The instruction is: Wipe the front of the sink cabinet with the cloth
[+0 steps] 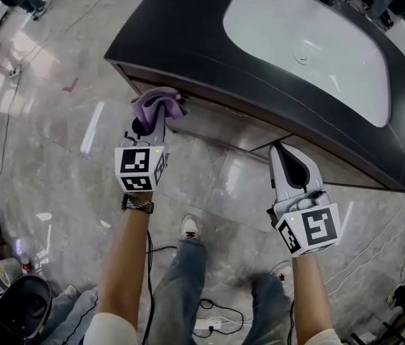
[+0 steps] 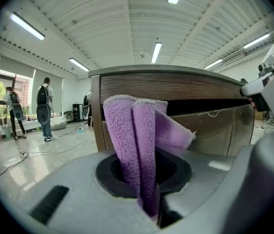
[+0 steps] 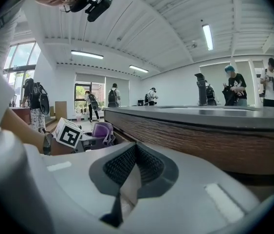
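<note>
At wood-grain cabinet front (image 1: 216,117), fluffy purple cloth (image 1: 157,105)

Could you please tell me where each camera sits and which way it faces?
Head view: on the person's head, facing steeply down at cabinet and floor; left gripper, right gripper, forearms, legs show.
Left gripper view: on the left gripper, facing the cabinet front past jaws shut on the cloth; right gripper at right.
Right gripper view: on the right gripper, facing along the cabinet past shut empty jaws; left forearm shows.
Shared: cabinet and cloth in all three.
</note>
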Demonstrator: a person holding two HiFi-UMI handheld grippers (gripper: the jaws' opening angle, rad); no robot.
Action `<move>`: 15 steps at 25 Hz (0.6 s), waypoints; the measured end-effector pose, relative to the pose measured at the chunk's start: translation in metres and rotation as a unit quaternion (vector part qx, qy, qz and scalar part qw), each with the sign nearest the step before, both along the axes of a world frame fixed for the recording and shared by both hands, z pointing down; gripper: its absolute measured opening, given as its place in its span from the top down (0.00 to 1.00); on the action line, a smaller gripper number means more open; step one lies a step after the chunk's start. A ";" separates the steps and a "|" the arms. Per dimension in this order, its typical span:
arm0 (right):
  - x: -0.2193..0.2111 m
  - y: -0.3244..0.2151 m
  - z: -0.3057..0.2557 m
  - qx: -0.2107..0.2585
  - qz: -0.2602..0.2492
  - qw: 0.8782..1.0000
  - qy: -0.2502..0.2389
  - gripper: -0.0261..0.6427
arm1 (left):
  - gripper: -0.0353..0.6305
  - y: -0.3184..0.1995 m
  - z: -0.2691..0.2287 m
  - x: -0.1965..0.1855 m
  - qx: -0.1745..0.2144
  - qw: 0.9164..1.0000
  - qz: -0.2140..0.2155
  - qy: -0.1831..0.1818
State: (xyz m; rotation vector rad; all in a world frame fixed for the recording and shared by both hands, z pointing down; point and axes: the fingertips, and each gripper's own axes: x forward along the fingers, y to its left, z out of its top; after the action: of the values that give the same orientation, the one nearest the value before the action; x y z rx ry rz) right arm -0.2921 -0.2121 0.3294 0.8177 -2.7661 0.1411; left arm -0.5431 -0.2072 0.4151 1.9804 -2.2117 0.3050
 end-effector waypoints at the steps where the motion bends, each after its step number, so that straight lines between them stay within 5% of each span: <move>1: -0.004 0.000 -0.002 0.001 -0.002 1.000 0.000 0.95 | 0.87 0.003 -0.001 -0.007 -0.001 1.000 -0.010 0.001; 8: -0.027 0.004 -0.011 0.001 -0.031 1.000 0.000 0.95 | 0.87 0.029 -0.011 -0.056 0.005 0.995 -0.102 0.013; 15: -0.045 0.013 -0.011 -0.009 -0.064 0.997 -0.036 0.95 | 0.87 0.066 0.010 -0.103 0.008 0.970 -0.239 0.043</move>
State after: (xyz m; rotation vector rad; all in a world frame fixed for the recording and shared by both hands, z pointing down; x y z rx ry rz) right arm -0.3368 -0.1991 0.3183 0.6401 -2.8701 0.1738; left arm -0.6458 -0.1410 0.4252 1.3692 -2.5391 0.1338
